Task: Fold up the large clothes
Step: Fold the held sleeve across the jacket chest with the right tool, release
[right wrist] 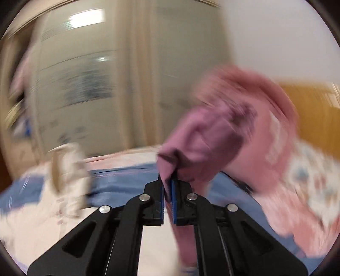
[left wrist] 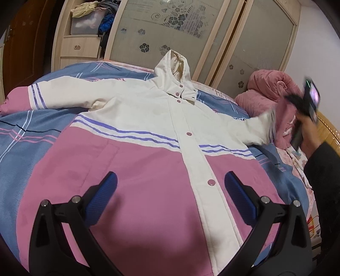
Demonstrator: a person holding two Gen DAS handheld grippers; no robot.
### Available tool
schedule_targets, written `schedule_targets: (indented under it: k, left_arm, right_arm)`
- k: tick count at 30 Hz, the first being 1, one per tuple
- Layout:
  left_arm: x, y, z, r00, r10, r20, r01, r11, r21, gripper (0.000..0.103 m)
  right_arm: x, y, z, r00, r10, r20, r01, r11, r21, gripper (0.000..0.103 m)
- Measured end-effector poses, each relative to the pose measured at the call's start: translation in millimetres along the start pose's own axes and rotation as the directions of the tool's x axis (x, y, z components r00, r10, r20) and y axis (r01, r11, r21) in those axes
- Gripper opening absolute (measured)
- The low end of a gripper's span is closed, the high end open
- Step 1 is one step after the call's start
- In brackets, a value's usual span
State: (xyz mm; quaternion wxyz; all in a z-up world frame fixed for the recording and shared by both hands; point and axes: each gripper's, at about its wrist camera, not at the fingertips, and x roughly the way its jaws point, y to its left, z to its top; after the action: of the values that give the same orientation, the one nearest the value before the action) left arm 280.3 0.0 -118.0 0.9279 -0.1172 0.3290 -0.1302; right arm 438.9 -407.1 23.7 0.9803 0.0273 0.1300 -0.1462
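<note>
A large cream and pink hooded jacket [left wrist: 148, 131] lies front up and spread out on the bed, hood toward the wardrobe. My left gripper [left wrist: 170, 184] is open and empty, hovering over the pink lower part. My right gripper [right wrist: 168, 180] is shut on the pink cuff of the jacket's right sleeve [right wrist: 204, 135] and holds it lifted; this view is motion-blurred. In the left wrist view the right gripper [left wrist: 306, 99] appears blurred at the far right with the raised sleeve [left wrist: 255, 127].
The bed has a blue and pink plaid cover [left wrist: 27, 135]. A pink quilt [left wrist: 269, 89] is bundled at the right by a wooden headboard [left wrist: 331, 127]. A wardrobe with sliding doors [left wrist: 191, 34] and shelves of clothes [left wrist: 89, 19] stands behind.
</note>
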Motion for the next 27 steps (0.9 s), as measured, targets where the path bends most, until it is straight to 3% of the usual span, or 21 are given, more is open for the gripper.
schedule_targets:
  k: [1,4,6,8,9,10,11,12,13,15,19,22,27]
  left_arm:
    - [-1,0,0,1.0,0.007,0.003,-0.007,1.0,0.005,0.101]
    - [-4,4,2,1.0,0.007,0.005,-0.007,1.0,-0.01,0.101]
    - [-9,7,4,1.0,0.017,0.019,-0.016,1.0,-0.012,0.101]
    - [-13,10,4,0.999,0.028,0.04,-0.027,1.0,-0.016,0.101]
    - [-15,12,5,0.998,0.041,0.046,-0.04,0.999,-0.019,0.101]
    - [-15,15,6,0.998,0.055,0.042,-0.053,0.998,-0.026,0.101]
    - [-15,18,7,0.998,0.058,0.037,-0.057,0.998,-0.033,0.101]
    - [-15,20,8,0.998,0.063,0.032,-0.061,0.997,-0.041,0.101]
    - [-17,23,10,0.997,0.076,0.032,-0.074,0.996,-0.051,0.101]
    - [-23,24,12,0.994,0.096,0.05,-0.094,0.994,-0.052,0.101]
    - [-38,21,15,0.984,0.147,0.1,-0.145,0.989,-0.024,0.101]
    - [-49,15,16,0.973,0.199,0.12,-0.201,0.98,0.002,0.101]
    - [-74,-1,11,0.958,0.252,0.139,-0.262,0.963,0.061,0.101]
  right_arm:
    - [-2,48,-2,0.998,0.056,-0.007,-0.056,0.996,-0.074,0.005]
    - [5,140,-30,0.987,0.147,-0.063,-0.157,0.966,-0.207,0.006]
    - [16,200,-68,0.968,0.192,-0.159,-0.231,0.932,-0.281,0.007]
    - [32,241,-111,0.935,0.214,-0.282,-0.298,0.906,-0.302,0.018]
    - [39,255,-132,0.911,0.216,-0.351,-0.329,0.894,-0.305,0.036]
    - [49,268,-159,0.856,0.219,-0.468,-0.384,0.876,-0.292,0.065]
    - [52,274,-172,0.826,0.204,-0.525,-0.393,0.876,-0.278,0.075]
    - [47,278,-182,0.817,0.177,-0.548,-0.384,0.877,-0.289,0.079]
    - [39,279,-184,0.824,0.173,-0.54,-0.384,0.871,-0.306,0.079]
    - [-2,262,-173,0.848,0.258,-0.463,-0.417,0.865,-0.281,0.082]
    - [-95,195,-145,0.874,0.365,-0.322,-0.425,0.895,-0.139,0.102]
    - [-183,125,-134,0.908,0.35,-0.23,-0.364,0.931,-0.019,0.102]
    - [-286,68,-144,0.944,0.239,-0.227,-0.24,0.97,0.024,0.102]
